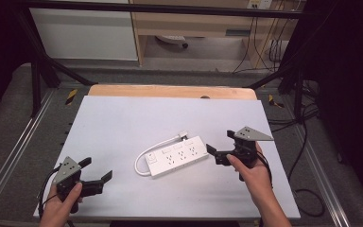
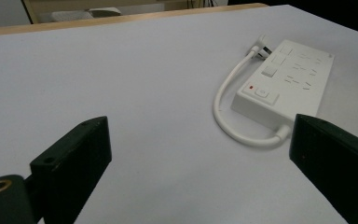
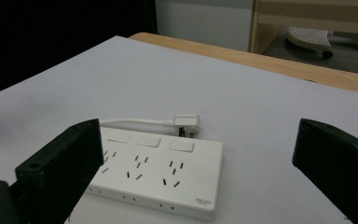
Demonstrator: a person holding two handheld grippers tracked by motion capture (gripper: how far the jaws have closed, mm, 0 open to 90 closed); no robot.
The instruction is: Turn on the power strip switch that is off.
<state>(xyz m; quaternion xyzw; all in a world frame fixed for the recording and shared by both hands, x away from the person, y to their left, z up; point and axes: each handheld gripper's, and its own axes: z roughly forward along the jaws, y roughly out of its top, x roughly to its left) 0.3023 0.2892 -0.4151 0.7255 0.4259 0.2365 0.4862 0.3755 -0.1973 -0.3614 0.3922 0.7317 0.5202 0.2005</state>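
Observation:
A white power strip [image 1: 176, 155] lies flat near the middle of the white table top [image 1: 123, 123], with a short white cable [image 1: 146, 158] looping from its left end round to a white plug [image 1: 183, 137] behind it. My left gripper [image 1: 97, 170] is open near the table's front left, well apart from the strip [image 2: 284, 79]. My right gripper [image 1: 220, 144] is open just right of the strip's right end, not touching it. In the right gripper view the strip [image 3: 154, 175] lies between the wide jaws and the plug [image 3: 186, 122] rests beyond it.
A wooden board edge [image 1: 170, 91] runs along the table's far side. Black frame bars [image 1: 42, 61] and loose cables [image 1: 307, 142] flank the table. A light wooden cabinet [image 1: 194, 23] stands behind on the floor.

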